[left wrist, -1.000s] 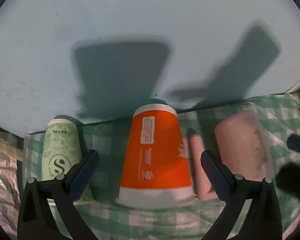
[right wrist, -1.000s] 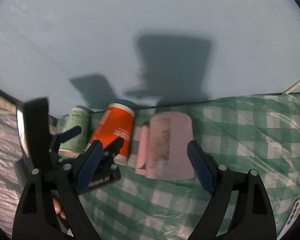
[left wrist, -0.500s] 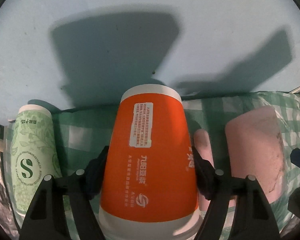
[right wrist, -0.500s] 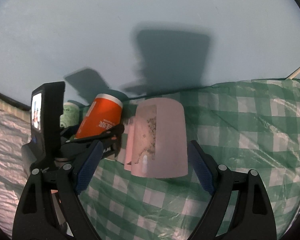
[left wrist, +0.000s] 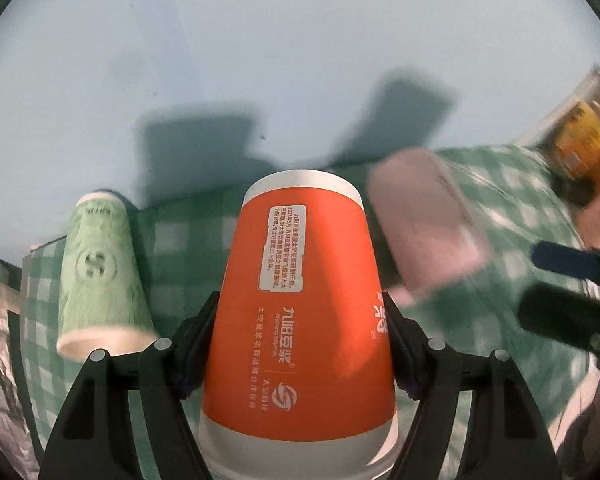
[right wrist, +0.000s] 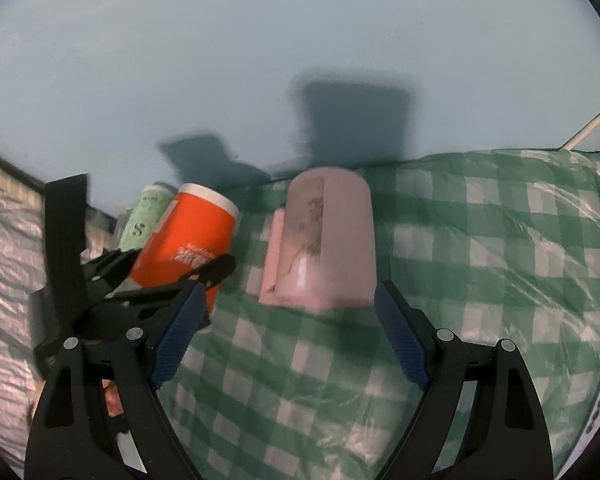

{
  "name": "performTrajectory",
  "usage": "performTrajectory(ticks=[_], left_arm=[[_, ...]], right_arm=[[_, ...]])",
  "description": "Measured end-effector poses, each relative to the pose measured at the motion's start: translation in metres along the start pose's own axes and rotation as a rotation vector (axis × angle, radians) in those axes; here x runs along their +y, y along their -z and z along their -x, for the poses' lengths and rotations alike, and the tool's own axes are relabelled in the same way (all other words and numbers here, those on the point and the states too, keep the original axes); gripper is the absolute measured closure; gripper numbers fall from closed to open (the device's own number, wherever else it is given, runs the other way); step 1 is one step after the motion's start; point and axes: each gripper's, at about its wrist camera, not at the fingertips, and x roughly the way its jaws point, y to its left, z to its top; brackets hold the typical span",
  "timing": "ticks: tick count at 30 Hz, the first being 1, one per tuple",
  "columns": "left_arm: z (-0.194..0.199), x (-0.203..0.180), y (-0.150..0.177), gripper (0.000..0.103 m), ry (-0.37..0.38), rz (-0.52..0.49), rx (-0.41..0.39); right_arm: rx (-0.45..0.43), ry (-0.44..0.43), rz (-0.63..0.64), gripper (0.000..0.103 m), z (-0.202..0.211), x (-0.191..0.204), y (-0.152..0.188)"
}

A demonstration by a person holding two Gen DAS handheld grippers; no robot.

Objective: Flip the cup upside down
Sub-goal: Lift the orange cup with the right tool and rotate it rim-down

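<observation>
My left gripper (left wrist: 300, 344) is shut on an orange paper cup (left wrist: 300, 312), mouth down, held a little above the green checked cloth (left wrist: 516, 264) and tilted. The cup (right wrist: 188, 244) and the left gripper (right wrist: 168, 276) also show in the right wrist view. My right gripper (right wrist: 288, 336) is open and empty, just in front of a pink mug (right wrist: 324, 240) that stands mouth down with its handle to the left. The mug (left wrist: 424, 220) is blurred in the left wrist view.
A green patterned paper cup (left wrist: 100, 272) stands mouth down left of the orange one; it also shows in the right wrist view (right wrist: 144, 220). A pale blue wall (right wrist: 260, 60) rises behind the cloth. Yellow packaging (left wrist: 584, 140) sits at far right. Crinkled silver sheet (right wrist: 8, 248) lies left.
My left gripper has closed on the orange cup and lifted it off the cloth, tilting it. My right gripper has moved closer to the pink mug and stayed open.
</observation>
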Motion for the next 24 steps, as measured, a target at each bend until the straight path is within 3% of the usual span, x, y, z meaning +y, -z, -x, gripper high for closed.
performTrajectory(ticks=[11, 18, 24], left_arm=[[0.028, -0.011, 0.099, 0.028, 0.155, 0.031, -0.024], [0.013, -0.035, 0.12, 0.028, 0.173, 0.019, 0.015], [-0.002, -0.041, 0.128, 0.027, 0.18, 0.022, 0.054]], right_arm=[[0.048, -0.05, 0.062, 0.017, 0.024, 0.01, 0.07], [0.07, -0.059, 0.064, 0.017, 0.026, 0.004, 0.104], [0.085, -0.061, 0.034, 0.017, 0.017, -0.008, 0.114]])
